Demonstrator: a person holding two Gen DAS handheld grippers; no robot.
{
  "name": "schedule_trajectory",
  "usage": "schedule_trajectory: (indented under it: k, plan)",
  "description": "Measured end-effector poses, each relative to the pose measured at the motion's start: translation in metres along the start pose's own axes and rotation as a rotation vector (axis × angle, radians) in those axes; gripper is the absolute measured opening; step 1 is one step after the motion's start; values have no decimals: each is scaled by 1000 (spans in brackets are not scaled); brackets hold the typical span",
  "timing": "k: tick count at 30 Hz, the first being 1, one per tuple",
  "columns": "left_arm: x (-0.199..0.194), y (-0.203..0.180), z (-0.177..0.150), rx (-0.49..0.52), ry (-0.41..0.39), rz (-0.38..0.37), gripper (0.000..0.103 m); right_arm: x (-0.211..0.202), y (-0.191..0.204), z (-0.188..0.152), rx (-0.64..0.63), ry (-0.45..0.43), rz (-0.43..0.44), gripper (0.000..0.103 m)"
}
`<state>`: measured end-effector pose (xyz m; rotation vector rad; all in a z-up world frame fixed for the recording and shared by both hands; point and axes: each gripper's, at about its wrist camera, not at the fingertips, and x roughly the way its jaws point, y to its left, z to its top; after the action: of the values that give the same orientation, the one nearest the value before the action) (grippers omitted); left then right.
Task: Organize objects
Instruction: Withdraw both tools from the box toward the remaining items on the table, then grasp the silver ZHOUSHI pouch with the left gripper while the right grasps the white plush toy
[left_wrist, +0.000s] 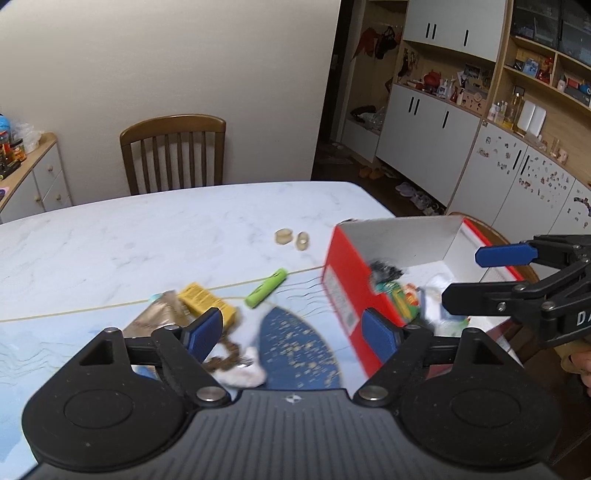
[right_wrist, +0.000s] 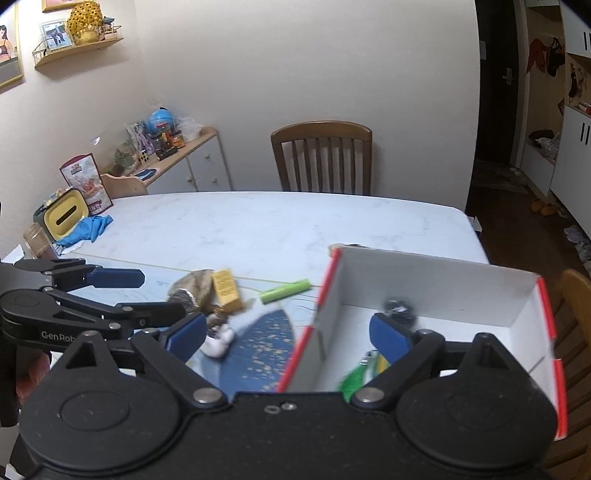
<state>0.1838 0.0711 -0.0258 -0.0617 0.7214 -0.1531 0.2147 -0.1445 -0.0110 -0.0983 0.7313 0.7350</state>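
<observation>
With both my left tongs (left_wrist: 293, 328) and right tongs (right_wrist: 290, 334) spread apart and empty, I should reach for the lime-green plastic tube (left_wrist: 266, 288) lying mid-worktop (left_wrist: 147, 229), just beside the red-and-white cardboard box (left_wrist: 341, 280) near the right edge, and drop it in squarely.

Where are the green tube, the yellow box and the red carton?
Green tube (left_wrist: 266, 288), left wrist view, middle of its body.
Yellow box (right_wrist: 226, 290), right wrist view, its printed top face.
Red carton (left_wrist: 341, 291), left wrist view, its red outer side wall.
</observation>
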Motion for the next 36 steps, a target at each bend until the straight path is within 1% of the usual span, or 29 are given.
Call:
schedule_trajectory:
  k: [3,10,12,14,16,23,27,31,36]
  plan:
    - [-4,18,-7,6,8,-1,83,6,14,-1,2,-1,5,98]
    - [-9,58,-19,0,-4,-11,83,27,44,-4,8,26,10,98]
    - [-9,69,-21,3,-9,0,90,35,52,-4,7,38,8,98]
    - [-7,79,-23,-7,-11,-9,100,42,59,-4,5,48,4,98]
    - [-6,89,-24,-16,-23,-17,102,48,66,-5,-3,55,-4,98]
    - [9,118,-29,1,-32,-15,103,74,86,-9,-30,107,-16,97]
    - [29,135,-33,15,4,-14,103,90,97,-13,-50,143,-8,95]
    - [50,149,-39,21,40,-13,103,109,105,-17,-62,180,-18,93]
    - [72,162,-42,35,57,-18,103,130,109,-24,-72,225,-30,91]
